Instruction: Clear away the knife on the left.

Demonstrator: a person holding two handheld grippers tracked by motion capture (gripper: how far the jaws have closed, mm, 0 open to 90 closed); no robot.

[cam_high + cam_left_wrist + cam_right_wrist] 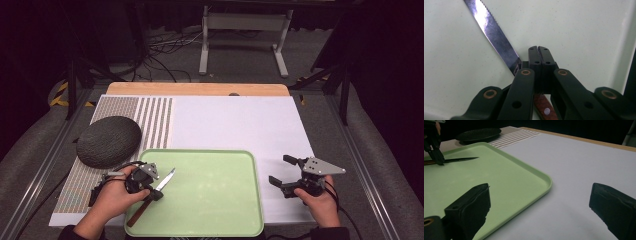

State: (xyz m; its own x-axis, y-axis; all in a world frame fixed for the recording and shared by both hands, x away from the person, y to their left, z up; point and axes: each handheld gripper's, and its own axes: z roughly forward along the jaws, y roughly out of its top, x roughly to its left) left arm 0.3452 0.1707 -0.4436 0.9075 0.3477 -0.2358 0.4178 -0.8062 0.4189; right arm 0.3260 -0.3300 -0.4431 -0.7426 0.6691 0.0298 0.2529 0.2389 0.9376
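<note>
A knife [165,181] with a serrated steel blade [494,32] and a reddish wooden handle [544,107] lies slantwise at the left side of the pale green tray [215,200]. My left gripper [152,194] stands over the spot where blade meets handle. Its jaws are shut, pads touching [539,48], and the knife passes beneath them. From the right gripper view, the left gripper's tip [437,161] rests on the knife [459,159]. My right gripper [280,169] hovers over the white board to the right of the tray, jaws wide open [541,205] with nothing between them.
A dark grey textured oval object [109,141] sits on a striped mat [150,120] behind the tray's left corner. The white board [235,125] covers most of the table, with a wooden strip [200,89] at its far edge. Frame legs and cables lie beyond.
</note>
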